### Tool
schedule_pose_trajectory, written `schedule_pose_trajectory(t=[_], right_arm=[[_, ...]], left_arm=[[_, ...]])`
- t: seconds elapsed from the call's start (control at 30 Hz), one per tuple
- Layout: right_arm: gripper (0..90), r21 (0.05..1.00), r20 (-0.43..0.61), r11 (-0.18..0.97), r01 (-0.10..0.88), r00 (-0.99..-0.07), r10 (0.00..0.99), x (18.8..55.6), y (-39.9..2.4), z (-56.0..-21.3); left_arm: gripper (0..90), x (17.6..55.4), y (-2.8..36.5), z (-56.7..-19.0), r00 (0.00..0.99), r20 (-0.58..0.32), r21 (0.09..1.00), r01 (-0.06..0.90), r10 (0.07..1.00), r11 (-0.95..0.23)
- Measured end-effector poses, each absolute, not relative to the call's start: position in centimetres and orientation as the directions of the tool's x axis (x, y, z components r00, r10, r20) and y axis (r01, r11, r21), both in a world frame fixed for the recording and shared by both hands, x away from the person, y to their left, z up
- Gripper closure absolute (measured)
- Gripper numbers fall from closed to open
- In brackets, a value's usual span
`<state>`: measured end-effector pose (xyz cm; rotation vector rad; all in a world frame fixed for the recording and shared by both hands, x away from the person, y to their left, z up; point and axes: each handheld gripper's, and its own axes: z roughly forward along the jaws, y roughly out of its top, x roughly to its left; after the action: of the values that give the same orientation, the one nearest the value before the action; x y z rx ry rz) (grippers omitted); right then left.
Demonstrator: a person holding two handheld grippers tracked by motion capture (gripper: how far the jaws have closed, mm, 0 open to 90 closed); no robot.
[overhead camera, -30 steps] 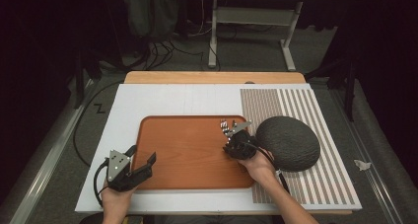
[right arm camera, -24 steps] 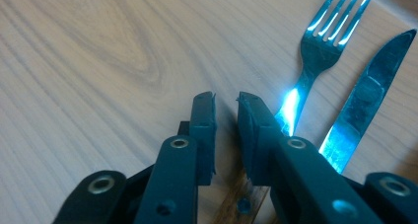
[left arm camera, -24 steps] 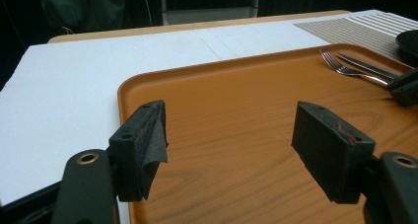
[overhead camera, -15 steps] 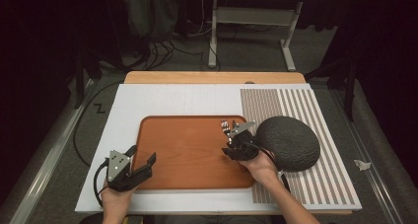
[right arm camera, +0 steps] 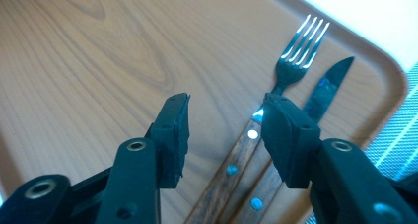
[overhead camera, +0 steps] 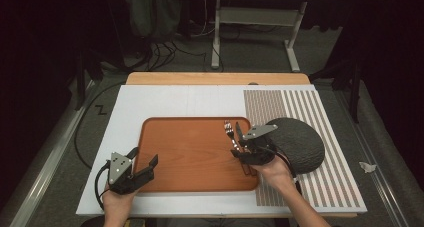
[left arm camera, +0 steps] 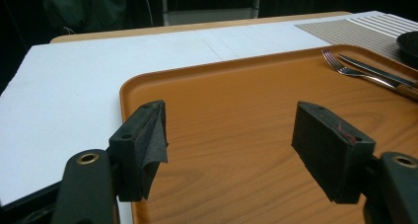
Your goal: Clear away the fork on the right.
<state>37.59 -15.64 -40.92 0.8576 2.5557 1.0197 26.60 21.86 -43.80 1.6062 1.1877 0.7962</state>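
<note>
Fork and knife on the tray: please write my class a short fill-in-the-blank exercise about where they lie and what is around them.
1. The fork and knife lie side by side on the ____ tray.
2. Both handles are made of ____.
3. The right gripper has nothing between its ____.
4. The tines lie to the ____ of the blade in the right gripper view.

Missing words: wooden; wood; fingers; left

On my table, counted

One tray (overhead camera: pixel 190 157), one fork (right arm camera: pixel 291 68), one knife (right arm camera: pixel 328 88), one dark round mat (overhead camera: pixel 300 142), one striped placemat (overhead camera: pixel 320 112), one white board (overhead camera: pixel 175 102); I hold two grippers: left gripper (overhead camera: pixel 142 164), right gripper (overhead camera: pixel 239 139).
</note>
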Motion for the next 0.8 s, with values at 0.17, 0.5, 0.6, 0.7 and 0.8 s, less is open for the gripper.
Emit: schedule_pose_trajectory(t=[0.17, 0.5, 0.6, 0.7, 0.8], right_arm=[[52.0, 0.724, -0.025, 0.554, 0.412, -0.786, 0.617, 37.0, -17.0, -40.6], [48.5, 0.763, -0.027, 0.507, 0.402, -0.763, 0.645, 36.0, -19.7, -40.4], [47.6, 0.772, -0.028, 0.494, 0.4, -0.755, 0.656, 35.6, -20.7, -40.5], [46.6, 0.79, -0.032, 0.473, 0.391, -0.744, 0.667, 35.2, -21.7, -40.5], [47.6, 0.81, -0.042, 0.452, 0.374, -0.732, 0.68, 34.4, -22.8, -40.4]], left_arm=[[29.5, 26.5, 21.9, -43.8, 0.314, -0.037, 0.941, 0.329, 0.949, -0.072], [29.5, 26.6, 21.9, -43.8, 0.317, -0.036, 0.942, 0.328, 0.948, -0.074], [29.5, 26.6, 21.9, -43.8, 0.317, -0.039, 0.942, 0.328, 0.948, -0.071], [29.5, 26.6, 21.9, -43.8, 0.316, -0.036, 0.941, 0.33, 0.948, -0.074], [29.5, 26.6, 21.8, -43.8, 0.319, -0.031, 0.94, 0.332, 0.947, -0.081]])
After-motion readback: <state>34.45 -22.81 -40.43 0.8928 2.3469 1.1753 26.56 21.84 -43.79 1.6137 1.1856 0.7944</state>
